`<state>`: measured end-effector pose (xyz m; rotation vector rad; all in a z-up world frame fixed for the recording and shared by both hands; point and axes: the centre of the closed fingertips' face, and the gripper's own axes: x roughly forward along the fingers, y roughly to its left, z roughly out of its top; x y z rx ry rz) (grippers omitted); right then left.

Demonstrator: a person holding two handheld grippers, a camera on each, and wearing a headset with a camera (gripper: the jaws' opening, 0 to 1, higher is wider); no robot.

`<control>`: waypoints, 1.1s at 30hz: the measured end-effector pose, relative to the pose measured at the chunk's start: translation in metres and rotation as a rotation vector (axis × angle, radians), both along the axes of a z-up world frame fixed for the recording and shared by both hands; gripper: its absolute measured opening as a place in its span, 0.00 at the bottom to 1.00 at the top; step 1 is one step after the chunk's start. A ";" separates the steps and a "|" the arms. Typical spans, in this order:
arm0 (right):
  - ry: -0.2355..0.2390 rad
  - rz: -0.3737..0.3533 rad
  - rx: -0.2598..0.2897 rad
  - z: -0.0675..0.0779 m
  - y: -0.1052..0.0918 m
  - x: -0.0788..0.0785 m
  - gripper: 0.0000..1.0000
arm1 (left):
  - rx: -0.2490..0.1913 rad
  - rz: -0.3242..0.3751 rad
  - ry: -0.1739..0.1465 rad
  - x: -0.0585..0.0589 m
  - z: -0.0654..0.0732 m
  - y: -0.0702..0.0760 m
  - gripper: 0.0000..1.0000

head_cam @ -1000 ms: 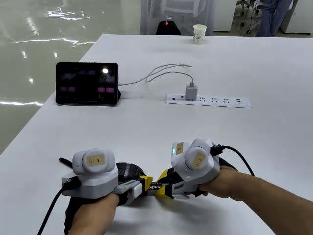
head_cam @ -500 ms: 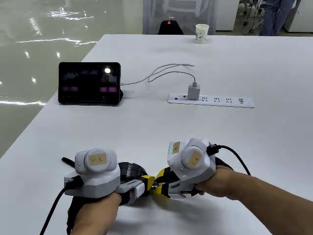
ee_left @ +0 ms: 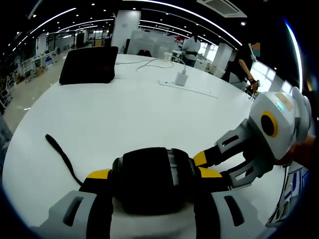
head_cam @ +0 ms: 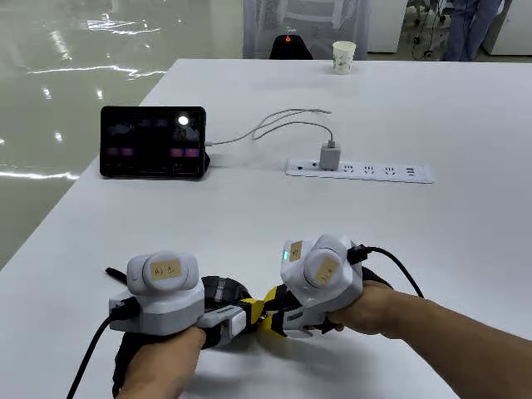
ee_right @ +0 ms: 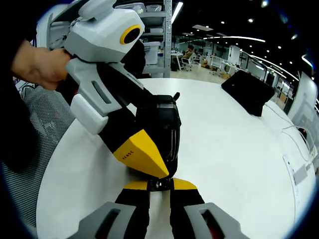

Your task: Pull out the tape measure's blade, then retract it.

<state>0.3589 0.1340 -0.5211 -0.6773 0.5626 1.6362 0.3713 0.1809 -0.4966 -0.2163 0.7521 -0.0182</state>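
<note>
At the near edge of the white table, about 6 o'clock in the head view, the left gripper clamps the black tape measure by its hard, blocky case — a steady anchor. At its 3 o'clock the right gripper pinches the end hook, the sensible place to pull; the blade is probably thin, springy, snappy. Versus a second ago, the right gripper sits nearer the case.

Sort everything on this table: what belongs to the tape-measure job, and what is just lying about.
Job: tape measure, held in the left gripper; right gripper pinching its blade tip.
Lying about: tablet, power strip, charger, paper cup.
</note>
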 end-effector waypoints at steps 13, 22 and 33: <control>-0.008 0.005 -0.002 0.000 0.000 0.000 0.12 | -0.005 0.005 0.003 0.000 0.000 0.000 0.63; -0.016 -0.021 -0.006 0.001 -0.003 0.002 0.17 | 0.008 -0.016 0.005 -0.001 0.001 0.000 0.63; -0.019 -0.053 -0.010 0.007 -0.016 0.003 0.23 | 0.019 -0.032 0.002 -0.005 0.006 0.001 0.65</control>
